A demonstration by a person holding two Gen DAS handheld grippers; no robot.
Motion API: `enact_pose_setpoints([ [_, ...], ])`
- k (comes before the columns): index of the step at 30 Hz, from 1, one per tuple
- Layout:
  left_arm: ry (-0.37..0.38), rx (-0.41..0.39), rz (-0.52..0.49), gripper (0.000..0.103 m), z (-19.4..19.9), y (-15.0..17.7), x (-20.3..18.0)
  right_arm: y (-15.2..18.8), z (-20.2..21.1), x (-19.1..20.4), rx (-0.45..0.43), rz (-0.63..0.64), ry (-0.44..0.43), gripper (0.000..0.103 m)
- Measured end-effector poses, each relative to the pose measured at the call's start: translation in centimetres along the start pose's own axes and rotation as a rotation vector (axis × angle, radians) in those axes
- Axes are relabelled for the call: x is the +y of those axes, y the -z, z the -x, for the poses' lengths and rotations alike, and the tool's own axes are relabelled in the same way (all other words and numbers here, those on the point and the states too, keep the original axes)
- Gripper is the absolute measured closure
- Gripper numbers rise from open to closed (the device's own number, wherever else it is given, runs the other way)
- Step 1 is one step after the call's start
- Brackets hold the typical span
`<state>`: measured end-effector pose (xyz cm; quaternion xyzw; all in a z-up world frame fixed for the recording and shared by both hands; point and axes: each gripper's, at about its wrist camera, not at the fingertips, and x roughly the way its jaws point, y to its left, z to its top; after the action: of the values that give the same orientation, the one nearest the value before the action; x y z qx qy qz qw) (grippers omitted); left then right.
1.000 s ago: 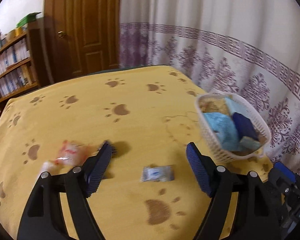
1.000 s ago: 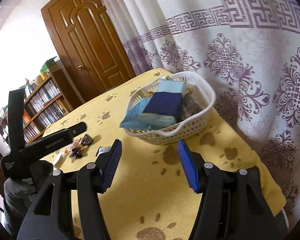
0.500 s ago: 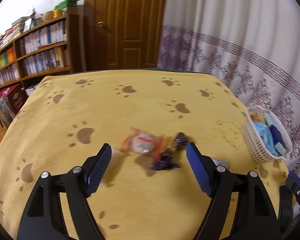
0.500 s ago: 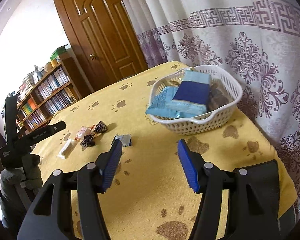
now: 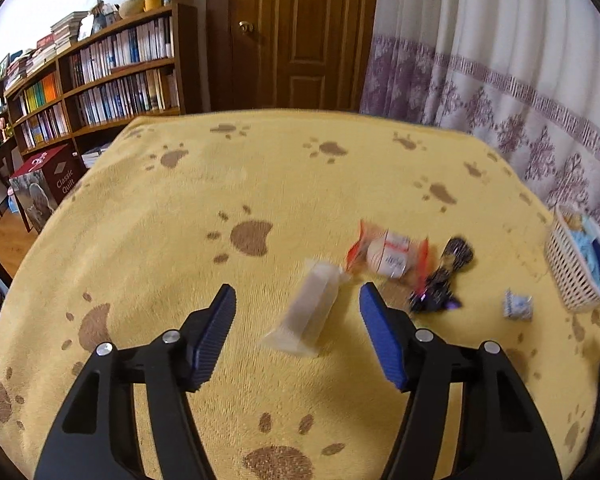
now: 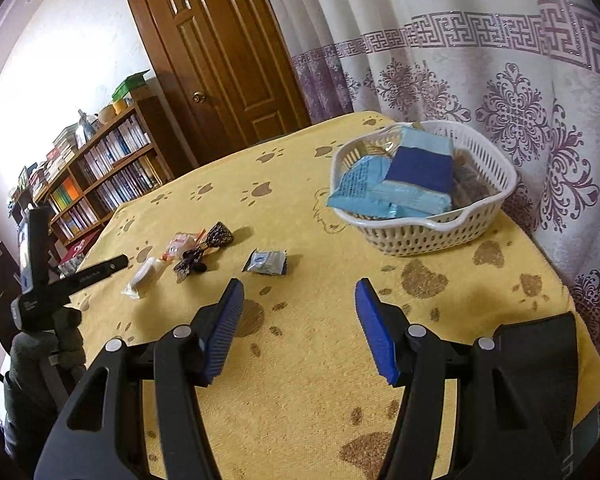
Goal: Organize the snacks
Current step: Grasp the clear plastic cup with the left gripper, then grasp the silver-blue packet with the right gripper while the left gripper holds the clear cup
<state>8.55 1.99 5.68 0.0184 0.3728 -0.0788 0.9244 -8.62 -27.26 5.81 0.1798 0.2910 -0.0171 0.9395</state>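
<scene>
The left gripper [image 5: 296, 300] is closing its jaws around a pale wrapped bar [image 5: 310, 312], pads not yet touching. The right gripper [image 6: 298, 296] is hovering empty, jaws apart. The white basket [image 6: 440, 228] is sitting at the table's curtain-side edge.

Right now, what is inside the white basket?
The white basket holds light blue snack packs with a dark blue pack on top. Brownish items show beneath, but the packs cover them too much to identify.
</scene>
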Motion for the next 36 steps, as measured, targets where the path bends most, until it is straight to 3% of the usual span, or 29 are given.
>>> enact_pose_setpoints([
  [7, 0.004, 0.048, -0.03, 0.04, -2.4, 0.9, -0.3, 0.2, -0.6, 0.6, 0.02, 0.013, -0.002, 0.043],
  [16, 0.01, 0.091, -0.064, 0.056, -5.1, 0.6, -0.5, 0.4, -1.4, 1.5, 0.044, 0.037, -0.002, 0.043],
  [26, 0.052, 0.066, -0.029, 0.074, -4.9, 0.4, 0.2, 0.8, -3.2, 2.8, 0.09, 0.071, -0.004, 0.043],
  [36, 0.075, -0.001, 0.054, 0.075, -3.3, 0.6, 1.6, 0.9, -5.6, 4.4, 0.145, 0.106, -0.001, 0.043],
])
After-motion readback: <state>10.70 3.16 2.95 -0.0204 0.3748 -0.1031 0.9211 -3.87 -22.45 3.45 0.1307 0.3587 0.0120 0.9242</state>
